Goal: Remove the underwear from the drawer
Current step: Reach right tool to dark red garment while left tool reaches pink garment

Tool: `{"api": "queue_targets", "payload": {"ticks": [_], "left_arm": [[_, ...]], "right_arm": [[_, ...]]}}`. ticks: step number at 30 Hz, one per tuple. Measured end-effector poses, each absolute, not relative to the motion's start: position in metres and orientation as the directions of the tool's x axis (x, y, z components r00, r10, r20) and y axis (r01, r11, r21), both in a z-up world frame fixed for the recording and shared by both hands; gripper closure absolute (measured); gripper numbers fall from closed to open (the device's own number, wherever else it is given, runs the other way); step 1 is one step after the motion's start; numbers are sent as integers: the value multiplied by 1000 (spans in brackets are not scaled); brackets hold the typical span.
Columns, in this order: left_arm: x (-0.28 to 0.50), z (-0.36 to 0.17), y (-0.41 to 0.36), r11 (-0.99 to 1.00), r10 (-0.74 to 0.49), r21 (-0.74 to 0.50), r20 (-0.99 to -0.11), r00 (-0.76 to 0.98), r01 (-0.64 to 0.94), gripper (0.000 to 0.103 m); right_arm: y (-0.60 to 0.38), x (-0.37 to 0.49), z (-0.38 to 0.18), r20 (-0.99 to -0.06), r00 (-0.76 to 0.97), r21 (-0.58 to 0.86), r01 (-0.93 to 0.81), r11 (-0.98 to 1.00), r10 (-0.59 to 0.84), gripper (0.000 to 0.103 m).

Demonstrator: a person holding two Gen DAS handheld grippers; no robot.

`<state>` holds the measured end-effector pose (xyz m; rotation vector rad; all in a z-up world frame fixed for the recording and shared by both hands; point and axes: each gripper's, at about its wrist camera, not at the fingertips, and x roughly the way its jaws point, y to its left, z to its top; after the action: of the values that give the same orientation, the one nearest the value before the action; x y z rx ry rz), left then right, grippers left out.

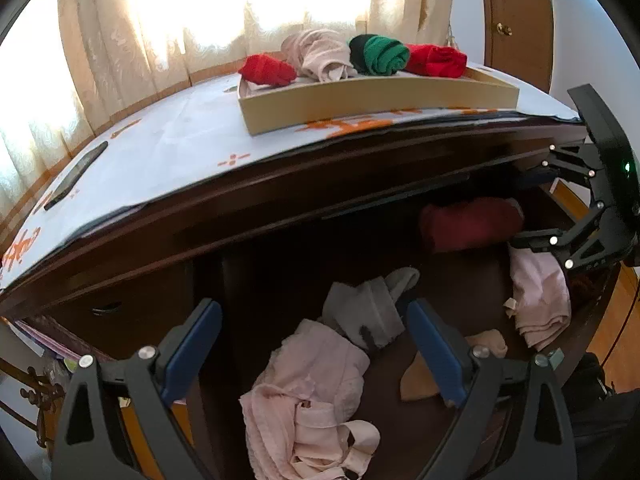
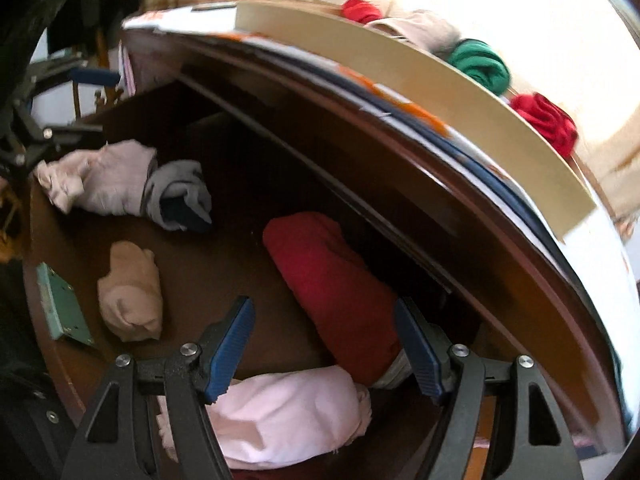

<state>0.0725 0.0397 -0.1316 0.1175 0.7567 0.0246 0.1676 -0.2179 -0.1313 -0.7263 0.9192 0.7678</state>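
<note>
An open dark wooden drawer (image 2: 224,264) holds loose underwear. In the right wrist view my right gripper (image 2: 326,346) hangs open over a dark red roll (image 2: 340,280), which lies between the blue pads without touching them. A pale pink garment (image 2: 288,412) sits just below it. In the left wrist view my left gripper (image 1: 316,344) is open above a crumpled pink garment (image 1: 312,392) and a grey one (image 1: 368,312). My right gripper (image 1: 528,206) shows at the right, by the dark red roll (image 1: 472,224).
A beige tray (image 1: 360,108) on the dresser top holds red, beige and green rolls. A dark phone (image 1: 76,176) lies on the white cloth. A beige roll (image 2: 132,300) and a teal plate (image 2: 64,304) sit at the drawer's front. The dresser's top edge overhangs the drawer.
</note>
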Motion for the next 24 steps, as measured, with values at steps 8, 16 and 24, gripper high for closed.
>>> {"api": "queue_targets", "payload": {"ticks": [8, 16, 24], "left_arm": [[75, -136, 43, 995, 67, 100, -698, 713, 4, 7], [75, -136, 49, 996, 65, 88, -706, 705, -4, 7], [75, -136, 53, 997, 64, 78, -707, 705, -13, 7]], "right_arm": [[-198, 173, -148, -894, 403, -287, -848, 445, 193, 29], [-176, 176, -174, -893, 437, -375, -857, 354, 111, 29], [-166, 176, -193, -883, 467, -432, -848, 306, 48, 31]]}}
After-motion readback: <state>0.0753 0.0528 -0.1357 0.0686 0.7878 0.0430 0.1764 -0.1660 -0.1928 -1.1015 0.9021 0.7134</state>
